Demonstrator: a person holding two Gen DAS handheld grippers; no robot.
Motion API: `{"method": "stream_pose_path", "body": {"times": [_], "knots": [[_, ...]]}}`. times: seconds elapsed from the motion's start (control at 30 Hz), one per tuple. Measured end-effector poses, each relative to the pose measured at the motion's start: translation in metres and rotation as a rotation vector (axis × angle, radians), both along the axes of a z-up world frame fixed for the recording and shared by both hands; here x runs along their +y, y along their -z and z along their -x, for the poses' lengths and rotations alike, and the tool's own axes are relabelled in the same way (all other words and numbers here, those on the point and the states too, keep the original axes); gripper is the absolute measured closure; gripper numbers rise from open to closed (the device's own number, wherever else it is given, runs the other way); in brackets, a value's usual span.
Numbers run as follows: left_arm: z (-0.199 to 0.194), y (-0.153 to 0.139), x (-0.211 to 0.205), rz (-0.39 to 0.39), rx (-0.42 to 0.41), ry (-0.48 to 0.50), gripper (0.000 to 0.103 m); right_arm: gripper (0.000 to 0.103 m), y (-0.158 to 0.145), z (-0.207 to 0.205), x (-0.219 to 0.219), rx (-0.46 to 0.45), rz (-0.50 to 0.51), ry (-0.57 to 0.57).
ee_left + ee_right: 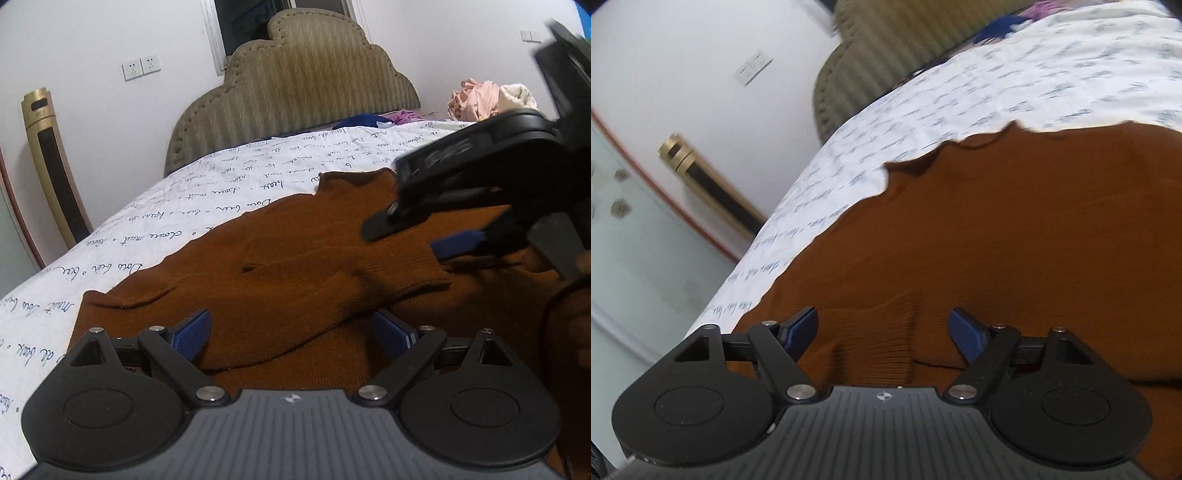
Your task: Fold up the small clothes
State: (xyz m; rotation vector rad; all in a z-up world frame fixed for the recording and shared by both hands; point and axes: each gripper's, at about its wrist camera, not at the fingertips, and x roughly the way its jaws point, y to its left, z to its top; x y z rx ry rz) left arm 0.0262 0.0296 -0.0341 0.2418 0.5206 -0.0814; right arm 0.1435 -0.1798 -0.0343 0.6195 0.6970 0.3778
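Observation:
A rust-brown knit sweater [332, 266] lies spread on the white bed sheet with blue handwriting print [184, 206]. One sleeve is folded across its body. My left gripper [291, 332] is open, low over the sweater's near part, with the folded sleeve between its blue pads. My right gripper [417, 232] shows at the right of the left wrist view, open, above the sweater near the sleeve cuff. In the right wrist view the right gripper [882, 328] is open just over the sweater [997, 240], holding nothing.
A padded olive headboard [295, 92] stands at the far end of the bed. A pile of pink and white clothes [487, 99] and blue and purple garments [369, 120] lie near it. A gold tower fan [55, 166] stands left of the bed.

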Motion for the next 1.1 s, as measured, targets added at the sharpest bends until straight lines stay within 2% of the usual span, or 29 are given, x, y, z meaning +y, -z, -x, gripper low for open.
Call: {"method": "stream_pose_path", "body": {"times": [0.03,0.07,0.13,0.27,0.5,0.6,0.87,1.1], "knots": [[0.001,-0.001,0.0,-0.002,-0.004,-0.002,0.008,0.05,-0.001,-0.003,0.007,0.005,0.024,-0.023],[0.002,-0.002,0.0,-0.001,-0.008,-0.004,0.008,0.069,-0.001,-0.002,0.011,0.009,0.052,-0.033],[0.002,-0.004,0.002,0.006,-0.015,-0.011,0.008,0.088,-0.006,-0.005,0.017,0.01,0.118,-0.029],[-0.004,-0.008,0.009,0.031,-0.005,-0.04,0.008,0.09,-0.021,0.002,0.005,-0.049,0.118,0.012],[-0.008,-0.006,0.013,0.044,0.014,-0.061,0.008,0.09,-0.047,0.021,-0.039,-0.159,0.304,0.204],[-0.008,-0.004,0.012,0.037,0.012,-0.061,0.008,0.09,-0.046,0.027,-0.068,-0.154,0.333,0.282],[-0.012,0.0,0.01,0.028,0.031,-0.064,0.008,0.09,-0.03,0.05,-0.137,-0.106,0.303,0.429],[-0.012,0.001,0.009,0.025,0.042,-0.064,0.008,0.09,-0.008,0.048,-0.135,-0.053,0.334,0.386]]}}
